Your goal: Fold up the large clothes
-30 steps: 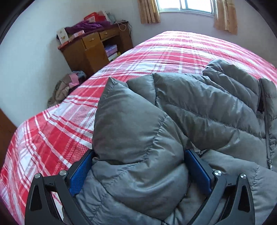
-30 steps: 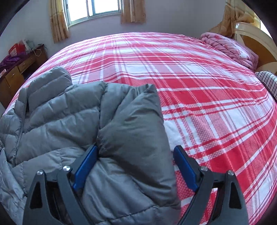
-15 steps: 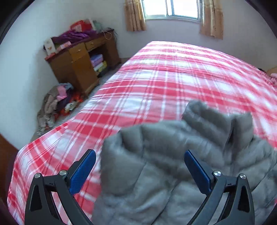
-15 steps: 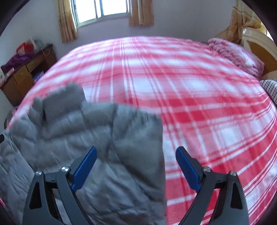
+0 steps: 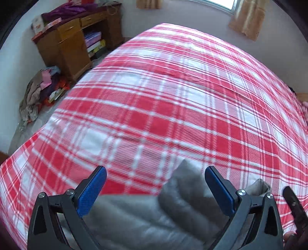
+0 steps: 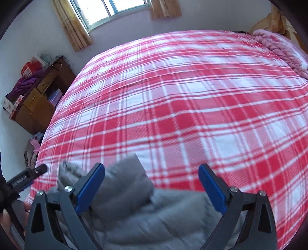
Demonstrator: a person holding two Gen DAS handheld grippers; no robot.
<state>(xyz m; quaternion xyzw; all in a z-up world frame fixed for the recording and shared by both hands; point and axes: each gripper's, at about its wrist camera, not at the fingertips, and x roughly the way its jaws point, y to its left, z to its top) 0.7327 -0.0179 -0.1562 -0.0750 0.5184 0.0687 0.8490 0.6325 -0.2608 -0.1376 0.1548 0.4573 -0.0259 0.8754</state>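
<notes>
A grey quilted puffer jacket (image 5: 154, 217) lies on the red and white plaid bed (image 5: 173, 107), low in both views and blurred. My left gripper (image 5: 155, 175) is open and above the jacket's near part, with nothing between its blue pads. My right gripper (image 6: 152, 173) is open too, over the jacket (image 6: 146, 211), with a folded sleeve just inside its left pad. The other gripper's tip shows at the right edge of the left view (image 5: 294, 207) and at the left edge of the right view (image 6: 27, 177).
A wooden desk (image 5: 69, 44) with clutter on top stands by the far left wall, with a heap of clothes (image 5: 40, 90) on the floor beside it. A pink quilt (image 6: 283, 48) lies at the bed's far right. The window (image 6: 107, 9) is behind the bed.
Both grippers have pulled back and risen from the jacket. It filled the views a second ago; now only its top edge shows at the bottom. Both stayed open.
</notes>
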